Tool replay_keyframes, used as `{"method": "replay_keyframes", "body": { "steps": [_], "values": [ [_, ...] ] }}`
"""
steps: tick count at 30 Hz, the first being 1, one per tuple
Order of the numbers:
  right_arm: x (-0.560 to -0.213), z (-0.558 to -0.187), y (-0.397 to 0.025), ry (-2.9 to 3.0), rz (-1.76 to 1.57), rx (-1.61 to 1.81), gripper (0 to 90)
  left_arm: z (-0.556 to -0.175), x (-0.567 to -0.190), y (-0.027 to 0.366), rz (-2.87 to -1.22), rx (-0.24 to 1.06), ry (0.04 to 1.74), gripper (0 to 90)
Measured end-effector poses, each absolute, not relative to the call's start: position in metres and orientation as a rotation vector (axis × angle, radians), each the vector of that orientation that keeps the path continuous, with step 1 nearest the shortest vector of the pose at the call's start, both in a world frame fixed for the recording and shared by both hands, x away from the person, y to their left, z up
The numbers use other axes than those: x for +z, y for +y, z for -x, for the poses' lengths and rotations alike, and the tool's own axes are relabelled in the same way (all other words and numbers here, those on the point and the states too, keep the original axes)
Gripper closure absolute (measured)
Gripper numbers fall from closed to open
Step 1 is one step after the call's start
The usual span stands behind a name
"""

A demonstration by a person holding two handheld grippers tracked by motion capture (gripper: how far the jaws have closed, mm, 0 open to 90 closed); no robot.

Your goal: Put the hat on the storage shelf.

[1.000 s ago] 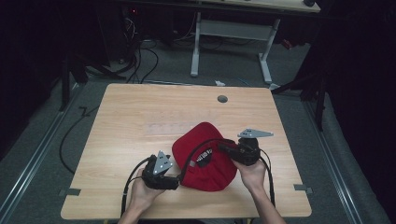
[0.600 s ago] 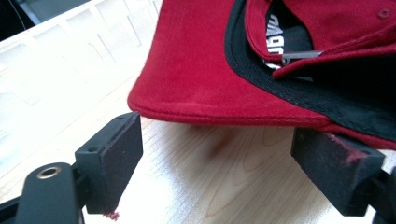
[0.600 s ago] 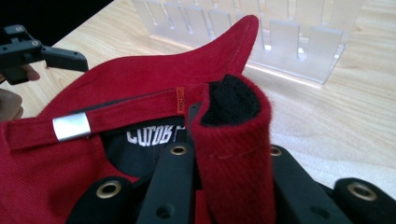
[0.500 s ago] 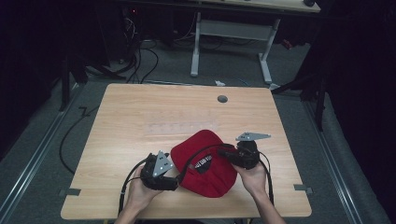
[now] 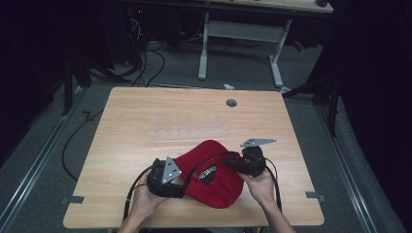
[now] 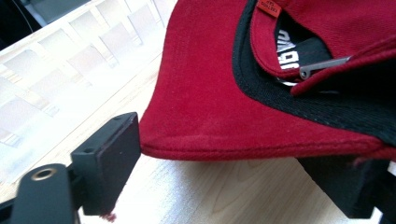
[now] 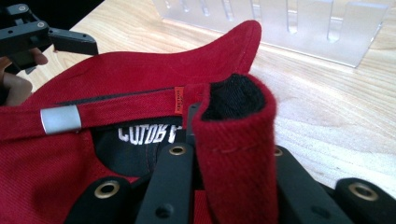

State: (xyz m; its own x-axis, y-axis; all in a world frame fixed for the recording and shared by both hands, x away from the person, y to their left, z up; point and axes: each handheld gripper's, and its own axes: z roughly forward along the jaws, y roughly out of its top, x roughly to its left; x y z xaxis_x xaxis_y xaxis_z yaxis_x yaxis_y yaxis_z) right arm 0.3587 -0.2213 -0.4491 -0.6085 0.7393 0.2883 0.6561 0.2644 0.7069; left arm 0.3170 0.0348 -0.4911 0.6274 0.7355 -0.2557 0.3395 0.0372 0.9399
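Red cap (image 5: 216,182), the one cap on the tabletop (image 5: 145,121), lies upside down near the front edge, a little right of the middle, between two grippers. One left gripper (image 5: 167,177) sits at the cap's left side; in the left gripper view its jaws stand apart with the red brim (image 6: 224,107) between them, one jaw just touching the brim's edge. One right gripper (image 5: 245,162) is at the cap's right side, and in the right gripper view its jaws are clamped on a fold of the cap's back band (image 7: 236,154). One clear plastic rack (image 5: 187,132) lies just behind the cap toward the middle of the tabletop. One round grey grommet (image 5: 231,103) sits near the far edge.
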Motion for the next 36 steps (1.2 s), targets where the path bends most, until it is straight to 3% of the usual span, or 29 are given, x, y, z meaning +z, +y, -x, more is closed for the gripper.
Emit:
{"method": "replay_keyframes", "body": {
  "steps": [6, 21, 27, 29, 36],
  "values": [
    [-0.45, -0.359, -0.221, 2.449, -1.352, 1.309, 81.9, -0.315, -0.492, 0.032, -1.578, 0.372, 0.889, 22.7],
    [-0.453, -0.362, -0.217, 2.487, -1.33, 1.375, 75.4, -0.308, -0.486, 0.032, -1.637, 0.211, 0.814, 70.7],
    [-0.452, -0.363, -0.219, 2.459, -1.344, 1.433, 68.1, -0.304, -0.474, 0.031, -1.665, 0.223, 0.763, 76.6],
    [-0.449, -0.363, -0.225, 2.383, -1.366, 1.52, 60.8, -0.302, -0.471, 0.032, -1.68, 0.228, 0.747, 78.7],
    [-0.439, -0.363, -0.235, 2.232, -1.359, 1.633, 54.4, -0.301, -0.466, 0.038, -1.678, 0.252, 0.742, 81.5]
  ]
}}
